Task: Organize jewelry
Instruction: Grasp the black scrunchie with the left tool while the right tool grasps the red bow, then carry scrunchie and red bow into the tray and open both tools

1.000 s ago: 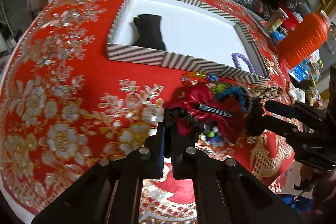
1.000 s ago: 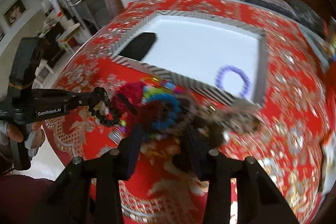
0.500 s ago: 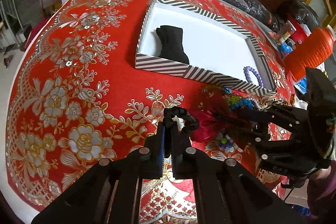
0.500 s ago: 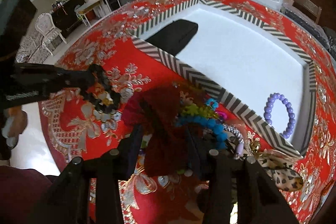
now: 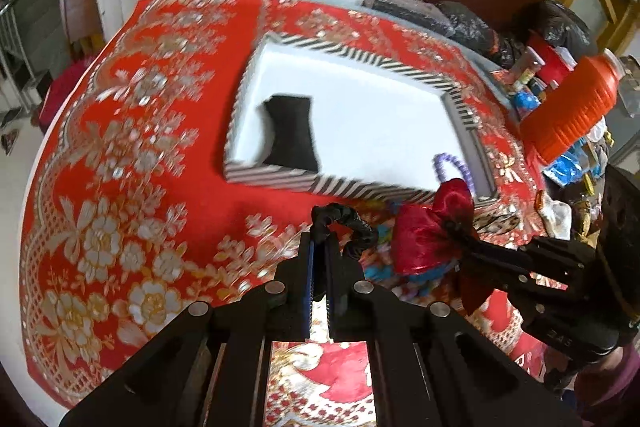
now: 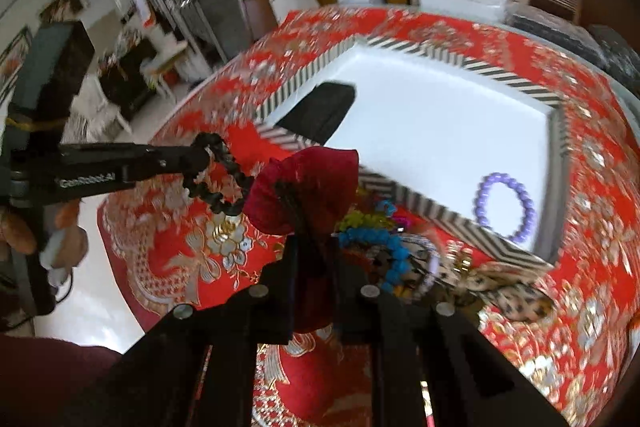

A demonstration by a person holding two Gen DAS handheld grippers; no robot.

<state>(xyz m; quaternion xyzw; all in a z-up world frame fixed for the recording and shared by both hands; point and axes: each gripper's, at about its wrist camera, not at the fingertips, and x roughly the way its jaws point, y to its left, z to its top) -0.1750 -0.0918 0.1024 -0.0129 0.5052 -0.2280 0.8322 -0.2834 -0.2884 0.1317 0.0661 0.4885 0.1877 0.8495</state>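
Left claw point(image 5: 319, 247) clamped tight on a black beaded bracelet point(image 5: 347, 223), lifted clear of the red table point(image 5: 120, 187), likely bound for the striped tray point(image 5: 280, 179). Right claw point(image 6: 314, 239), jaws just closed, pinched on a red satin bow point(image 6: 308, 183) pulled up from the jewelry pile point(image 6: 384, 247) just beside the tray's near wall. Already inside the tray: a purple bracelet point(image 6: 506, 207) and a black pouch point(image 5: 290, 135), kept well apart, presumably for sorting.
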